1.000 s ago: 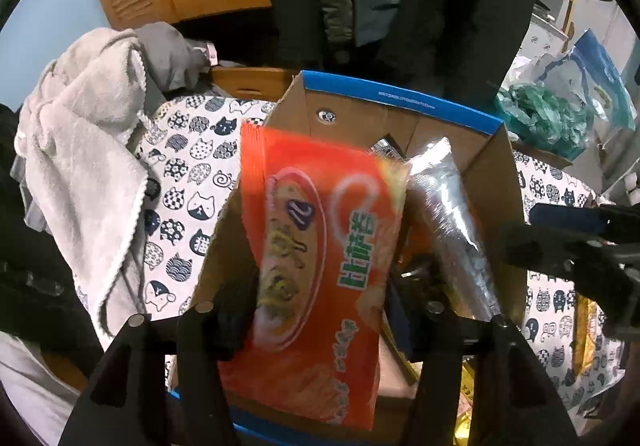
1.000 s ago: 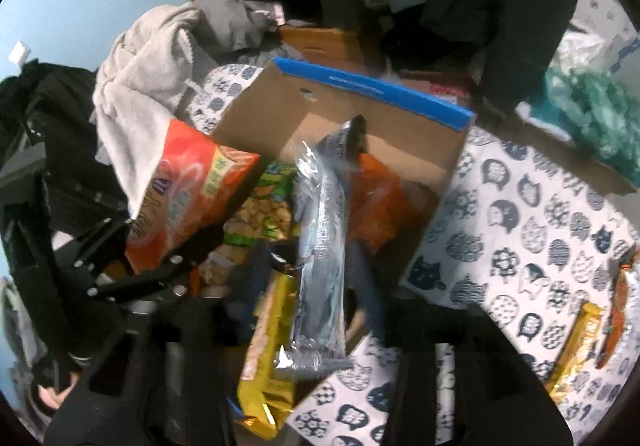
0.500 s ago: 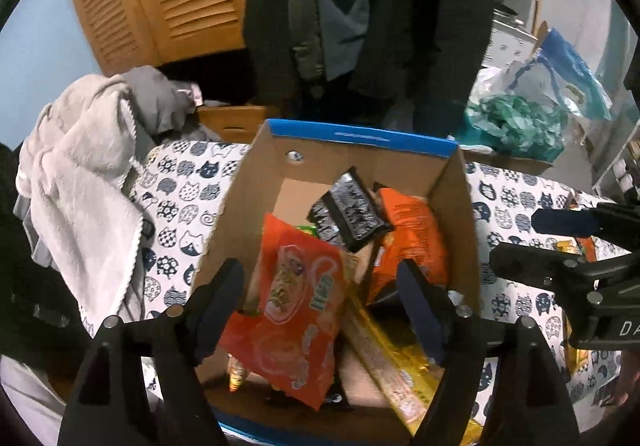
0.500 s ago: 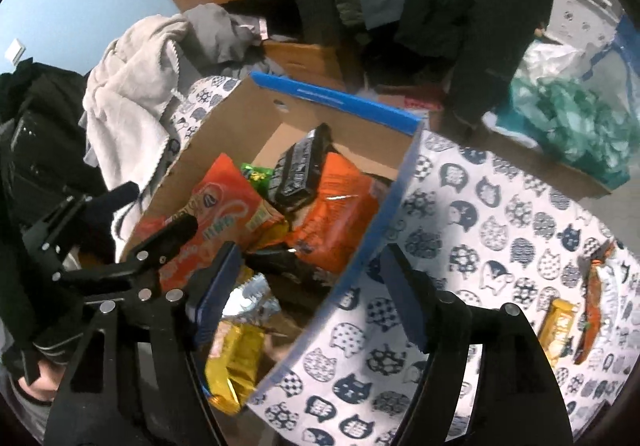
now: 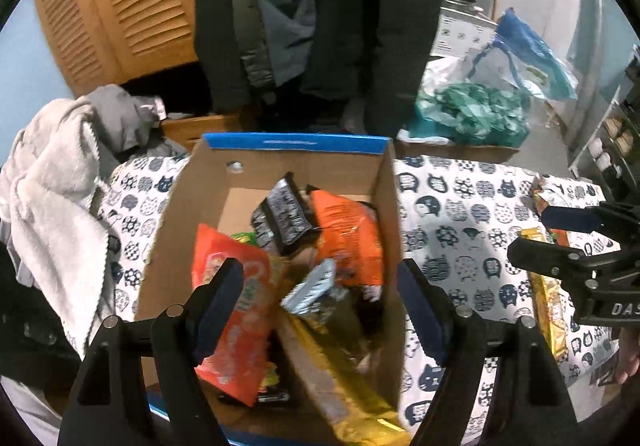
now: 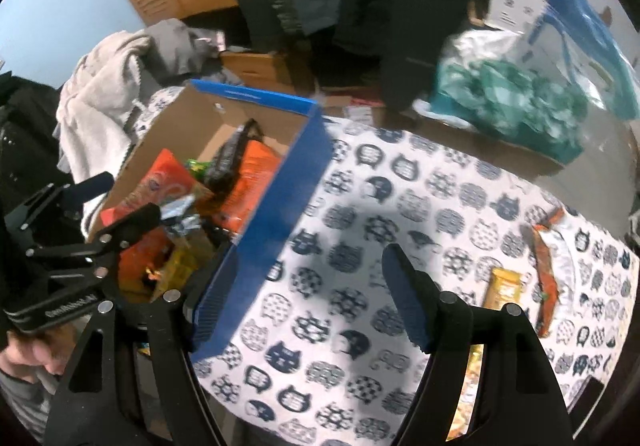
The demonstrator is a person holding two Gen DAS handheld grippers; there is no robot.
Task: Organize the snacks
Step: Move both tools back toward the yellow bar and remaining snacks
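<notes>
Surface: cat-print tablecloth (image 6: 400, 205), box (image 6: 276, 181) at its left edge.
Claws: left gripper (image 5: 320, 310), right gripper (image 6: 310, 294) both released, empty.
Next: yellow bar (image 6: 502, 284) lay lengthwise near the right edge, nearer the right gripper.

The right gripper (image 6: 312, 294) fills the lower frame, jaws wide apart over the cat-print table (image 6: 400, 205). At left centre a cardboard box (image 6: 288, 181) holds snack packets (image 6: 248, 177); three more snacks (image 6: 546, 270) lie at right.

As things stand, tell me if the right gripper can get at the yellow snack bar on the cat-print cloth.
Probably yes: the right gripper is open and empty, and the yellow snack bar lies uncovered on the cat-print cloth, just right of it.
</notes>
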